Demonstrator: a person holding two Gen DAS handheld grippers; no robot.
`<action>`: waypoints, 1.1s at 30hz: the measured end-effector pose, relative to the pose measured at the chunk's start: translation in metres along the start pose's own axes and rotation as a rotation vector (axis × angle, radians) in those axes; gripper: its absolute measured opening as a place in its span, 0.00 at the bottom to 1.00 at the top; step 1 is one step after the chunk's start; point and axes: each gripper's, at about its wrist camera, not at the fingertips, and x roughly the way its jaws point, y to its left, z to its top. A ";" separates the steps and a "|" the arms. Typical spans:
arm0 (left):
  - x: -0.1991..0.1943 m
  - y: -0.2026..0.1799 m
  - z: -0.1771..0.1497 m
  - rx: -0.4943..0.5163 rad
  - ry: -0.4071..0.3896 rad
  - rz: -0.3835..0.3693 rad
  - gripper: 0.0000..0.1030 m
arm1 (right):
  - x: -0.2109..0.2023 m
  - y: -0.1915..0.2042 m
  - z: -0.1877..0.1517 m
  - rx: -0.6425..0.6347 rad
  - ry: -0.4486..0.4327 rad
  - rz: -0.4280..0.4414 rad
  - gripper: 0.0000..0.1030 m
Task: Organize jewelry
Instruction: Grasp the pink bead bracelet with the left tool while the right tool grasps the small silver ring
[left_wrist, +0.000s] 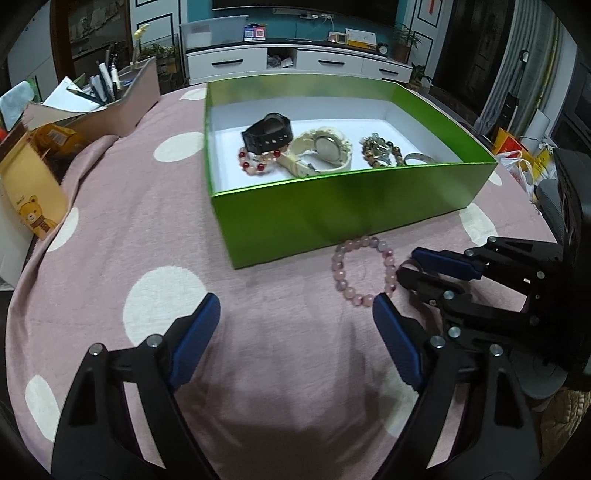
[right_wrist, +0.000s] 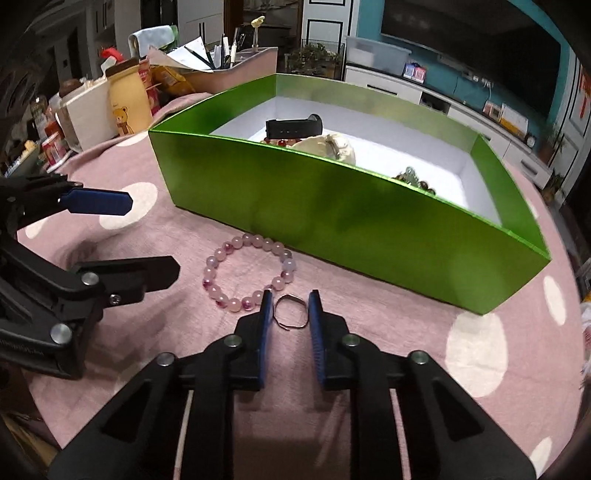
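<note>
- Right, my right tongs (right_wrist: 290, 308) sit narrow around the thin metal ring (right_wrist: 290, 312) lying flat on the pink cloth (right_wrist: 369, 350); whether the pads (right_wrist: 264, 325) pinch it yet, I can't tell.
- The ring lies dead ahead between the tips, so the right hand is plainly nearer.
- My left tongs (left_wrist: 295, 325) gape wide, holding nothing.
- The pink bead bracelet (left_wrist: 364, 271) lies just beyond the left tongs' right tip.
- The green box (right_wrist: 332, 206) wall stands just behind both pieces; open cloth on my side.
</note>
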 end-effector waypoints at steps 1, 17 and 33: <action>0.002 -0.002 0.001 0.003 0.007 -0.005 0.78 | -0.001 -0.001 -0.001 0.006 -0.003 -0.003 0.18; 0.038 -0.028 0.020 -0.019 0.050 0.012 0.32 | -0.044 -0.051 -0.024 0.222 -0.153 0.036 0.18; 0.030 -0.031 0.017 0.036 0.038 -0.017 0.07 | -0.052 -0.057 -0.031 0.252 -0.175 0.046 0.18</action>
